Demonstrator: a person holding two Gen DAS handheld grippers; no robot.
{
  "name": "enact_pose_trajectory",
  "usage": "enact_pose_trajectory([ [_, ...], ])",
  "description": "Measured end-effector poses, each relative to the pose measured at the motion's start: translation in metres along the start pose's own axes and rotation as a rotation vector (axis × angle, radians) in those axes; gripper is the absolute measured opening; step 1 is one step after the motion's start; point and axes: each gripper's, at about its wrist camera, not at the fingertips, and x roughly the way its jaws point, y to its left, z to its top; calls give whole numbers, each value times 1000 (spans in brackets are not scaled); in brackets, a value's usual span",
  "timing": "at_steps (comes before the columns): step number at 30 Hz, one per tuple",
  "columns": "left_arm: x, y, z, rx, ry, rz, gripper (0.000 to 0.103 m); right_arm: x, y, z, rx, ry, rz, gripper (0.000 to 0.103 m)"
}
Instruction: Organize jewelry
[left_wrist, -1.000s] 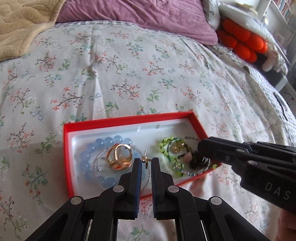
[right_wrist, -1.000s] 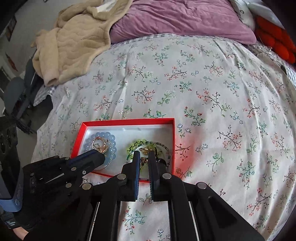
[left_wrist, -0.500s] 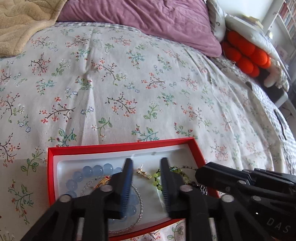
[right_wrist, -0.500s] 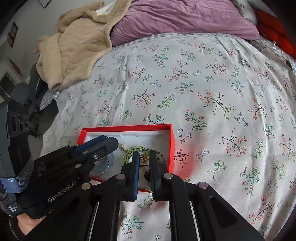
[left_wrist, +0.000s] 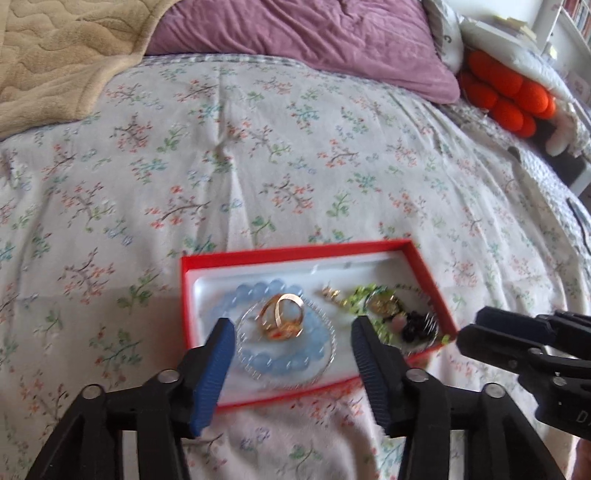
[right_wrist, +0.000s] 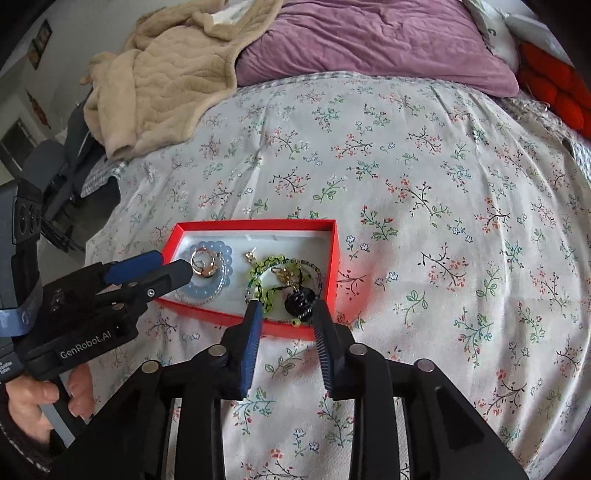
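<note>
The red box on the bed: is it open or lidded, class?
Open. The red box has no lid on it, and its white inside shows the blue bracelet and green beads.

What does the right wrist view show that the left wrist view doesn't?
Only the right wrist view: the hand holding the left gripper, the dark furniture beside the bed, and the black bead seen clearly. Only the left wrist view: the shelf behind the orange cushion, and the right gripper entering from the side. Both show the red box with the blue bracelet, gold rings and green beads on the floral bedspread, and jaws that have just been opening, holding nothing.
</note>
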Motion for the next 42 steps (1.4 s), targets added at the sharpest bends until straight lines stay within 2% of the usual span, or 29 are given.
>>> enact_pose_trajectory([
  [2, -4, 2, -7, 2, 17, 28, 73, -3, 2, -6, -10, 7, -11, 50],
  [3, -6, 3, -10, 4, 23, 43, 75, -4, 2, -9, -14, 11, -19, 53],
  [5, -9, 4, -16, 6, 40, 77, 85, -5, 5, -16, -20, 23, -37, 56],
  [9, -16, 8, -31, -23, 78, 125, 95, -7, 8, -29, -20, 55, -87, 64],
  [14, -29, 2, -46, -17, 61, 181, 101, -9, 16, -44, -27, 110, -119, 71],
  [24, -35, -3, -66, 5, 70, 254, 102, -16, 31, -63, -83, 94, -217, 86],
  [29, -33, -4, -68, 7, 75, 269, 102, -11, 31, -65, -97, 92, -271, 87],
  [42, -26, -9, -72, 24, 102, 278, 102, -9, 25, -60, -62, 84, -294, 87],
])
